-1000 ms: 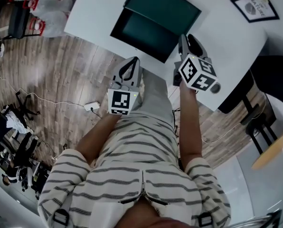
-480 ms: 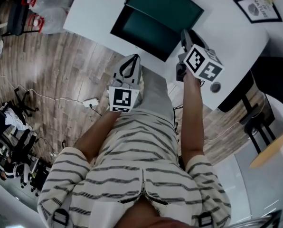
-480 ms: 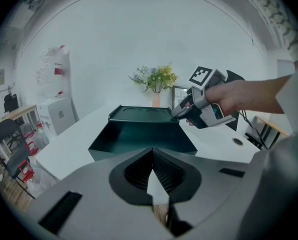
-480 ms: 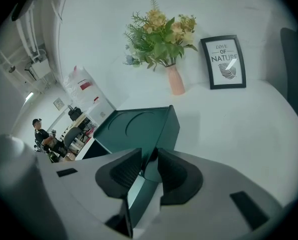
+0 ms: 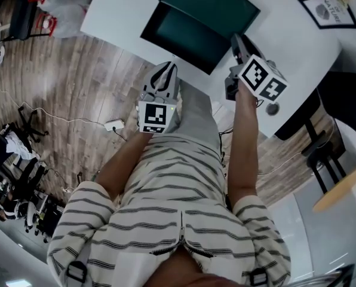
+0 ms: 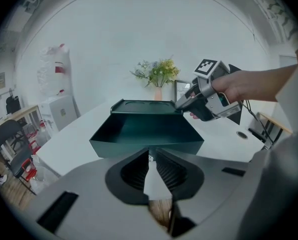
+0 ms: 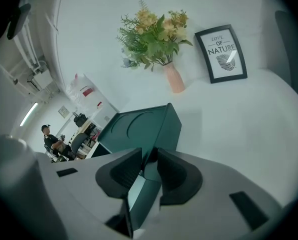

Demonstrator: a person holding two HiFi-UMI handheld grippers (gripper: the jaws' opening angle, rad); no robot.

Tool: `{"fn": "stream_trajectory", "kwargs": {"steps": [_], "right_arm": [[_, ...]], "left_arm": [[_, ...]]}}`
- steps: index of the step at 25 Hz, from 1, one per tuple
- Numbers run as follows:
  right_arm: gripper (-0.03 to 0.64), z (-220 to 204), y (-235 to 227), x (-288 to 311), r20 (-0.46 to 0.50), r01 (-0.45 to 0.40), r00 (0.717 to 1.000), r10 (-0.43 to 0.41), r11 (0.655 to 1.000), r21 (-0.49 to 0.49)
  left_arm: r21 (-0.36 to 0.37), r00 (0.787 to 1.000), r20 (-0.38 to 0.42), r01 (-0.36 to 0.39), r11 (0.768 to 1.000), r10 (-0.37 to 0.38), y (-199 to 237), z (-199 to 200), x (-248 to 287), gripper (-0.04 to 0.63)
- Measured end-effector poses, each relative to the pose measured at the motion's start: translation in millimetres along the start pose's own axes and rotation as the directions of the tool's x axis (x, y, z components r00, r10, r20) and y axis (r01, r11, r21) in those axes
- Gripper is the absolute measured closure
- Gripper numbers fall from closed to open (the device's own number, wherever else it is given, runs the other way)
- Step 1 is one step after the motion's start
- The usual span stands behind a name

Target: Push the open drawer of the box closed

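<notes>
A dark green box (image 5: 217,2) stands on the white table (image 5: 121,11), its drawer (image 5: 178,37) pulled out toward me. In the left gripper view the drawer's front wall (image 6: 146,147) faces my left gripper (image 6: 152,154), which hovers just off the table edge (image 5: 166,67). Its jaws are opening, a narrow gap between them with nothing in it. My right gripper (image 5: 235,39) is over the table at the box's right front corner. Its jaws stand wide and are closing slightly (image 7: 149,156). The drawer's right side wall (image 7: 139,196) shows in their gap, with no pad pressing on it.
A vase of flowers (image 7: 164,49) and a framed print (image 5: 326,9) stand at the table's far side. A round cable hole (image 5: 272,109) lies right of my right gripper. White bags (image 5: 52,8), a power strip (image 5: 113,125) and a dark chair (image 5: 321,142) are on the wooden floor.
My right gripper has moved a little farther over the table toward the box's right corner. The left gripper has stayed near the table edge in front of the drawer.
</notes>
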State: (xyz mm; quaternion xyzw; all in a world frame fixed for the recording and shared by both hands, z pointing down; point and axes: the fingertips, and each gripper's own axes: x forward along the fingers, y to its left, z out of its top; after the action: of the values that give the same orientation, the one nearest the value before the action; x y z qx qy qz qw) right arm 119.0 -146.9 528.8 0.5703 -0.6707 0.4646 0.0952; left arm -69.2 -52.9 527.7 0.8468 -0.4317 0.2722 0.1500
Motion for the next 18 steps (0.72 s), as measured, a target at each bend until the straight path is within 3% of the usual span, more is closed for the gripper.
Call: {"fn": "stream_trajectory", "kwargs": {"steps": [6, 18], "right_arm": [[0.506, 1, 1, 0, 0.008, 0.002, 1.000, -0.001, 1.000, -0.016], [0.503, -1, 1, 1, -0.012, -0.015, 1.000, 0.015, 1.000, -0.011]], "left_arm": [[0.002, 1.000, -0.021, -0.001, 1.000, 0.001, 8, -8, 11, 0.509], [0.016, 0.999, -0.052, 0.015, 1.000, -0.015, 10, -24, 33, 0.497]]}}
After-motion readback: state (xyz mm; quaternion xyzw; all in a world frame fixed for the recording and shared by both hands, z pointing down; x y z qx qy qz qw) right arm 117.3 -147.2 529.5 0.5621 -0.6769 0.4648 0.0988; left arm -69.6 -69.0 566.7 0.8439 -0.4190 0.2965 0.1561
